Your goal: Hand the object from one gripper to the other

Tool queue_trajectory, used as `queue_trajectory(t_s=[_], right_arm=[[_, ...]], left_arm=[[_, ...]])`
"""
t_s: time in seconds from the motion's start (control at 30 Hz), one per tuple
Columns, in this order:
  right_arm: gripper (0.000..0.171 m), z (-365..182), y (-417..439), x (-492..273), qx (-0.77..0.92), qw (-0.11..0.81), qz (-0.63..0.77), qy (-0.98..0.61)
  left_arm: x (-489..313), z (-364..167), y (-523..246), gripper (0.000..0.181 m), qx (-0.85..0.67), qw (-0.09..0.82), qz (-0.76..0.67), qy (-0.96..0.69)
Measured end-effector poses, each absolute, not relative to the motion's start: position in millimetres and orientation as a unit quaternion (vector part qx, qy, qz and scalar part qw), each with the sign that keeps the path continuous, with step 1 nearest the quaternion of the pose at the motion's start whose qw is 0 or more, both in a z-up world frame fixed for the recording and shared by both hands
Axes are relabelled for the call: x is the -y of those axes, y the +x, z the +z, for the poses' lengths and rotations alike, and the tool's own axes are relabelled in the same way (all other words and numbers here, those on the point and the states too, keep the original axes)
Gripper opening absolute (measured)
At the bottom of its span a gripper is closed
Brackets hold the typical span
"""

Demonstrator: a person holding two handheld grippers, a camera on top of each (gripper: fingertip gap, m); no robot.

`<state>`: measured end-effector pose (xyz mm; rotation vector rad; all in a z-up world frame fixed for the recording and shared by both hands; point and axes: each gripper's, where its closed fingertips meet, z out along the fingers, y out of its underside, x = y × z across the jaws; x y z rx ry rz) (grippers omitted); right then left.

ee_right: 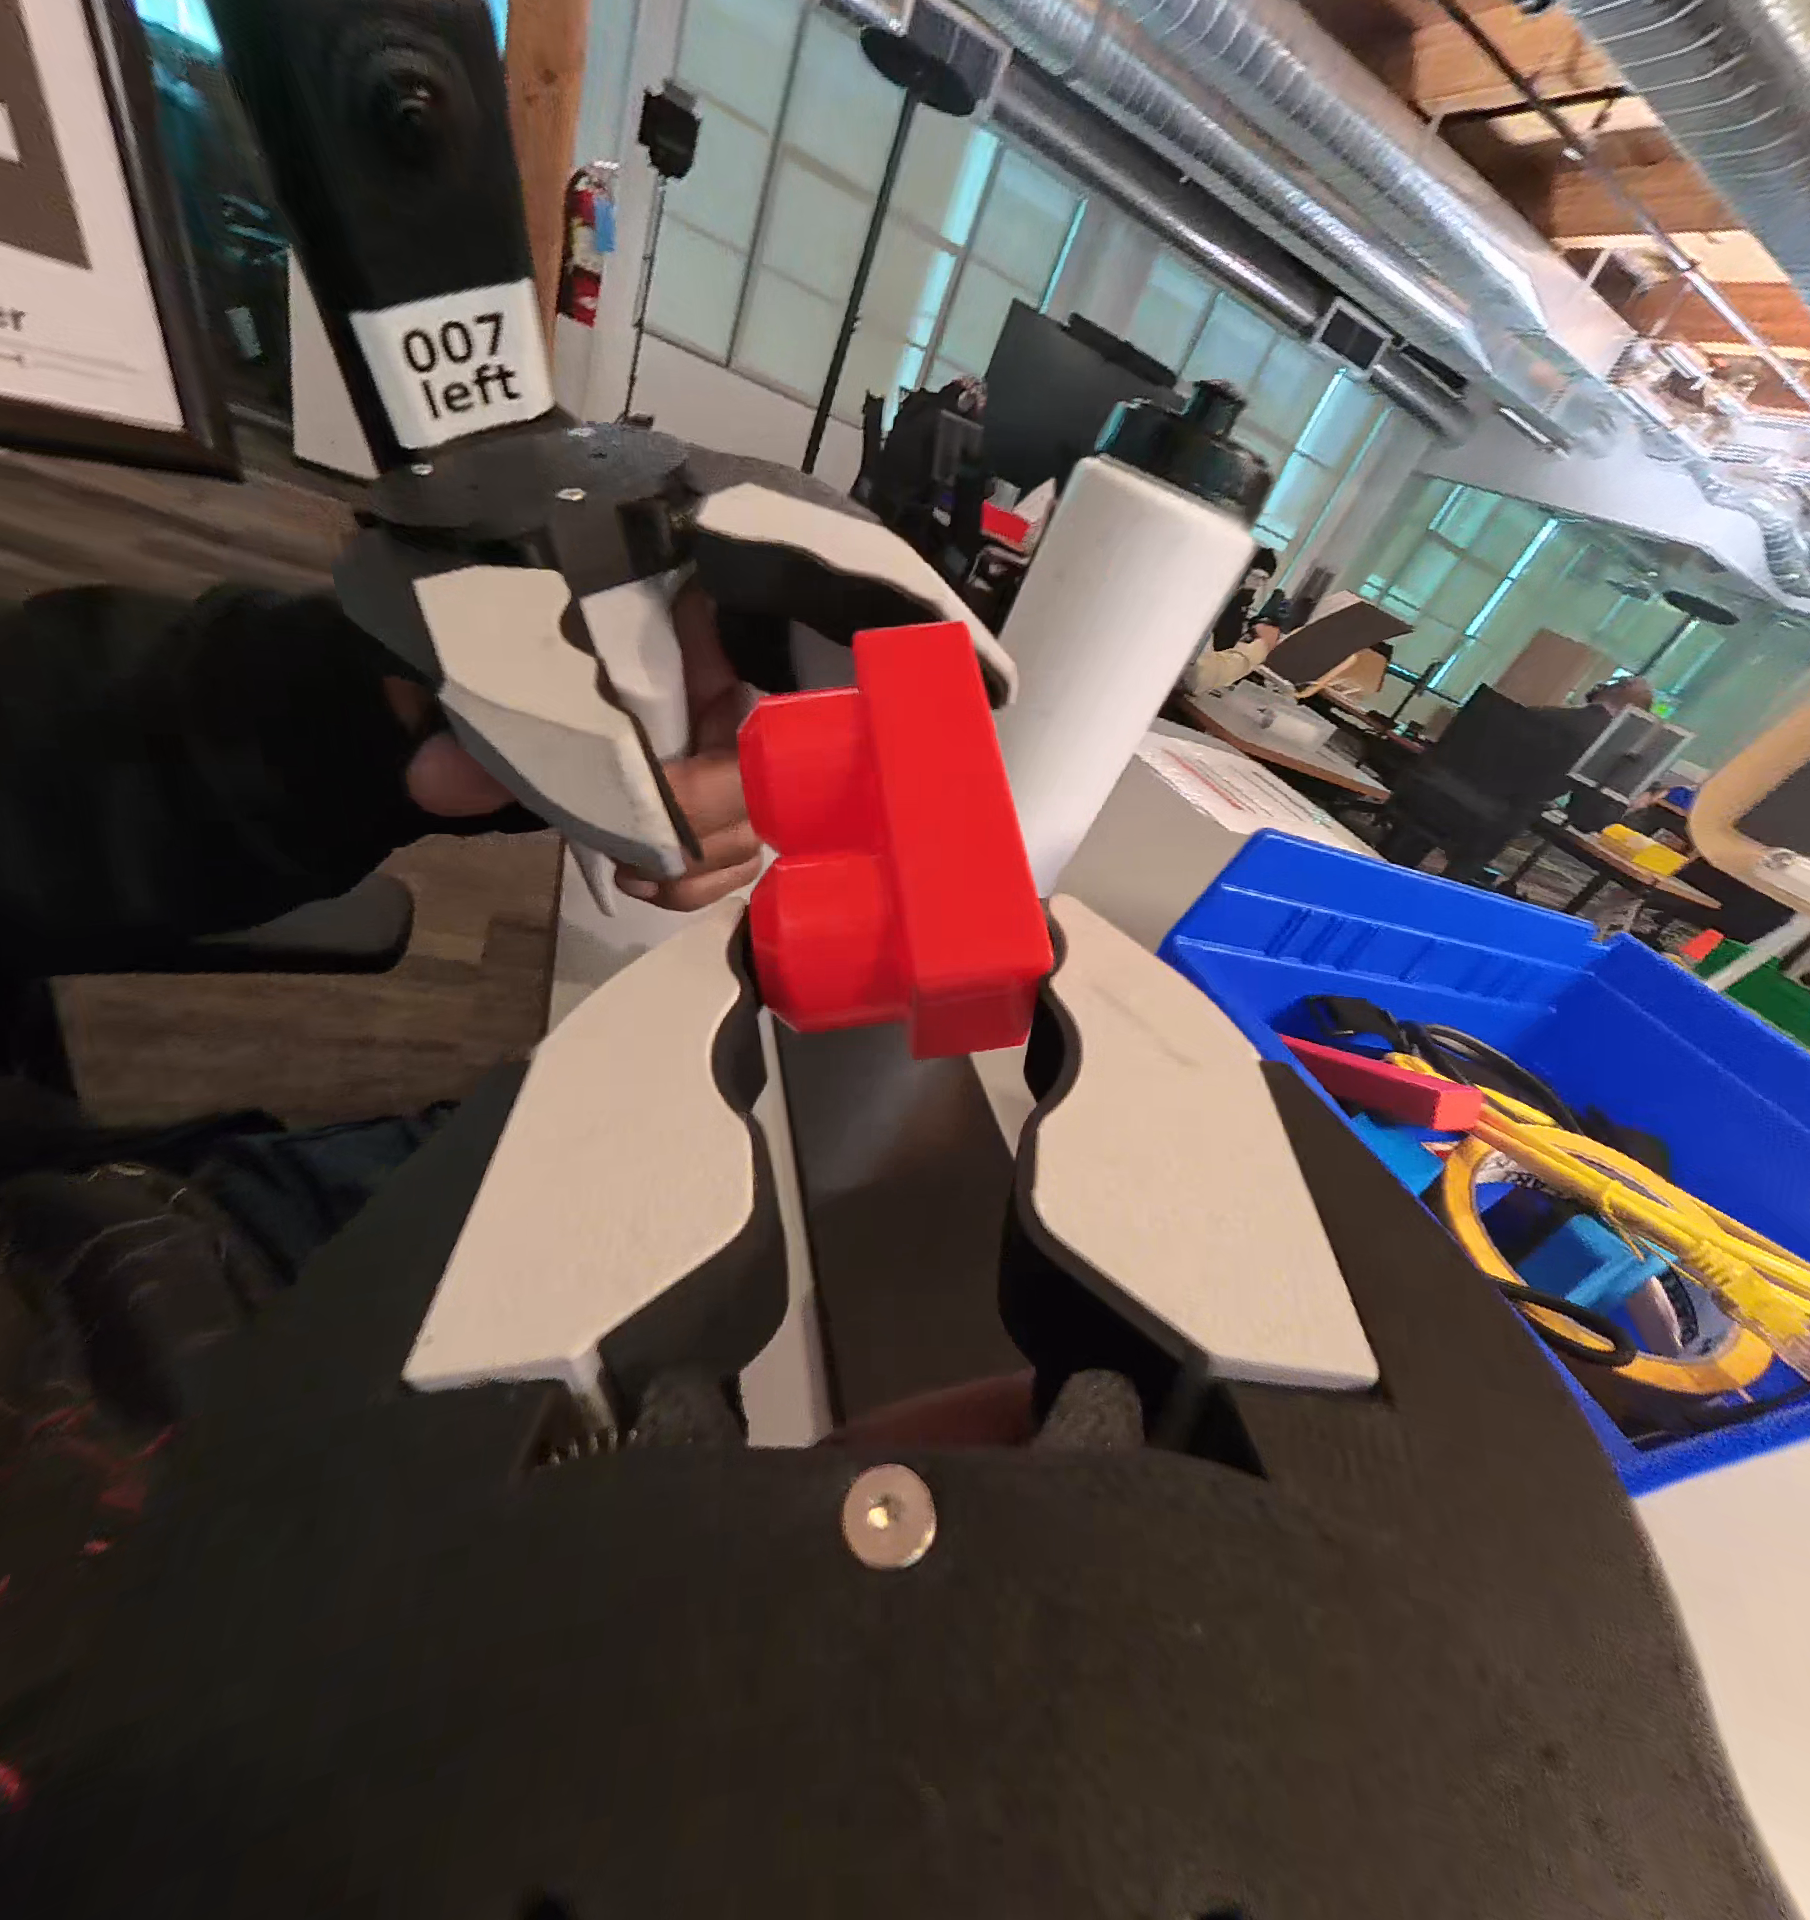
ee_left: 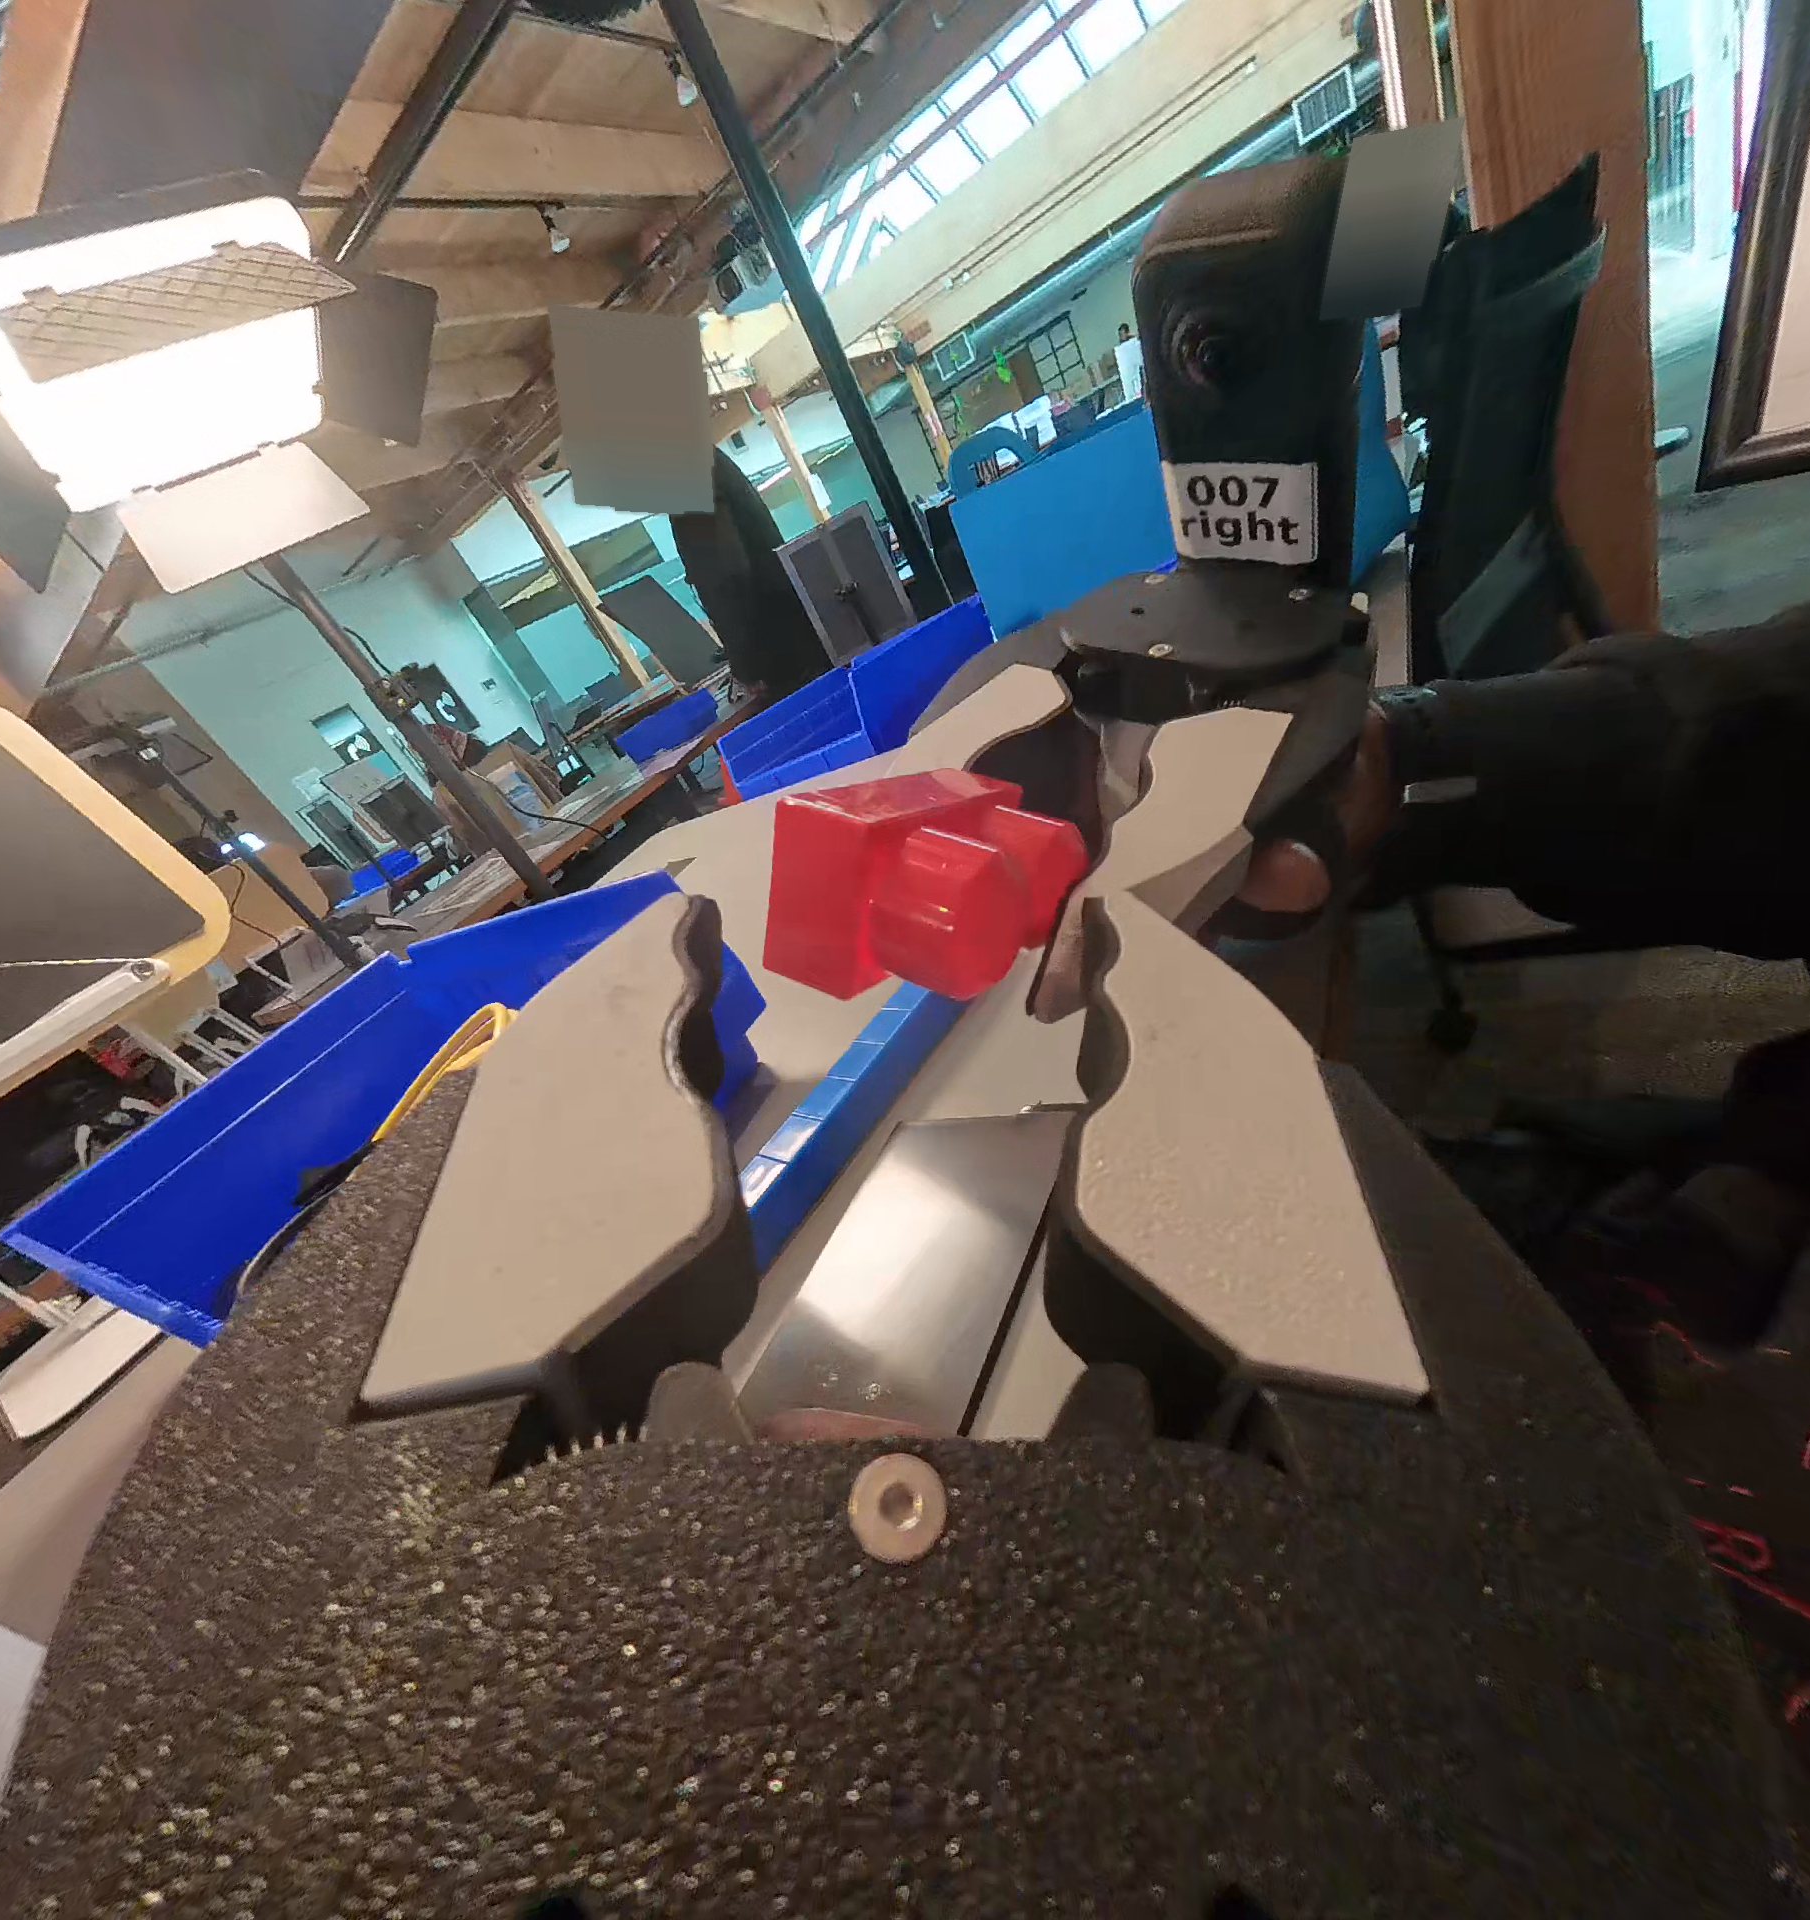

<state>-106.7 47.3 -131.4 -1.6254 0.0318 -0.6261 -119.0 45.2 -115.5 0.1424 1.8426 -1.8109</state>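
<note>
The glossy red plastic building block with two round studs (ee_right: pixel 885 842) is pinched at one end between the right gripper's (ee_right: pixel 896 961) grey fingertips, its free end offered outward. The left gripper (ee_left: pixel 885 956), jaws spread, is held just beside it, apparently not yet touching, above a blue plastic bin (ee_right: pixel 1649 997).

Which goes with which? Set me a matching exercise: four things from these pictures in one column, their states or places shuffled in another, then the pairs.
Things:
1. red plastic two-stud building block
2. left gripper
3. blue plastic bin
4. white cylindrical bottle with black cap

States or places:
A. holds yellow cables and a roll of tape
B. open, fingers spread wide
C. stands behind the block in the right wrist view
D. clamped in the right gripper

Pairs: 1-D, 2-B, 3-A, 4-C
</note>
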Motion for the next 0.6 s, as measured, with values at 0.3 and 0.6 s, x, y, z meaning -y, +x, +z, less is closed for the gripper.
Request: queue_trajectory(t_s=[0.3,0.6], right_arm=[[0.048,-144.4,-119.4,-55.9,0.027,0.626,-0.221,-0.747],[0.047,-144.3,-121.1,-56.0,0.03,0.632,-0.201,-0.748]], left_arm=[[-48.4,-117.6,-128.9,0.061,-0.654,0.212,-0.722,0.078],[-40.0,-128.5,-127.6,0.051,-0.693,0.175,-0.695,0.078]])
